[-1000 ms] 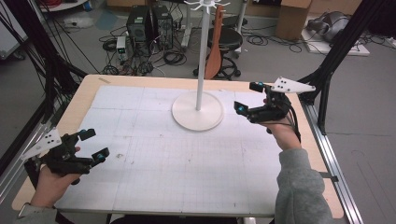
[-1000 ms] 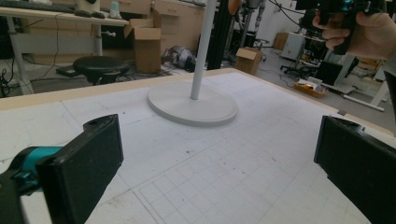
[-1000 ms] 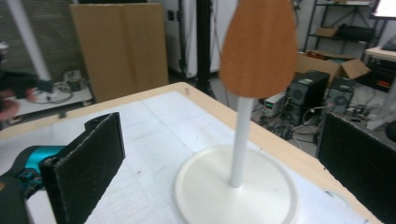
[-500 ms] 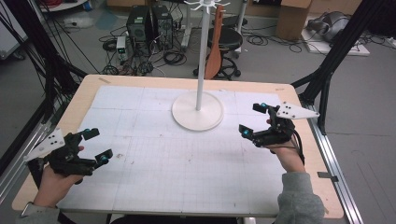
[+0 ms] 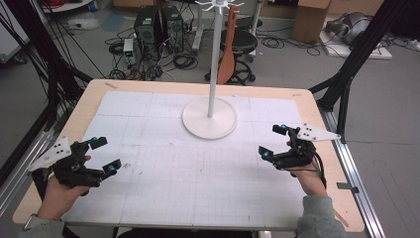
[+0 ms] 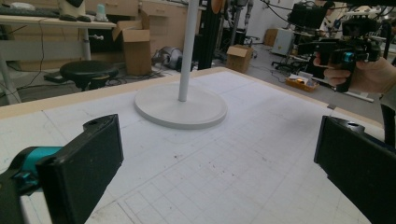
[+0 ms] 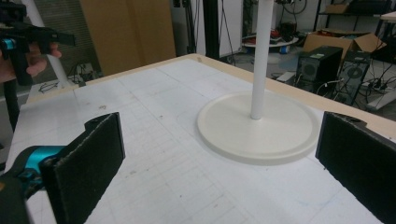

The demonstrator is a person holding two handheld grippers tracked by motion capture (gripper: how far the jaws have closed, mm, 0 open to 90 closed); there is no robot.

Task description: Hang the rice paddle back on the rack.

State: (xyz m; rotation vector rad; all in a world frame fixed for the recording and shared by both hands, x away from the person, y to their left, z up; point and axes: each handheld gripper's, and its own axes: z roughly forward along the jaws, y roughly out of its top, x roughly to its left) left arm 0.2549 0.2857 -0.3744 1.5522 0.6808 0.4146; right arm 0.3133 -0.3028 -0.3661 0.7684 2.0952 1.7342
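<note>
A white stand with a round base (image 5: pixel 209 118) and a tall pole (image 5: pixel 215 59) rises at the back middle of the white gridded mat (image 5: pixel 163 168). My left gripper (image 5: pixel 104 156) hovers near the table's front left, held in a hand, open and empty. At the right side, my right gripper (image 5: pixel 273 141) is also open with nothing between its fingers. The left gripper view has the stand's base (image 6: pixel 181 107) ahead between my wide-apart jaws, and the other gripper (image 6: pixel 348 49) far right. In the right gripper view the base (image 7: pixel 259 126) lies ahead.
The wooden table's edge (image 5: pixel 317 106) frames the mat. Black frame struts (image 5: pixel 346 84) stand at the right and left corners. Beyond the table are a stool (image 5: pixel 242 42), computer towers (image 5: pixel 156 27), cables and cardboard boxes on the floor.
My right gripper has come back toward the person and down the right side of the table. The left gripper has shifted slightly right and forward. Both stay open.
</note>
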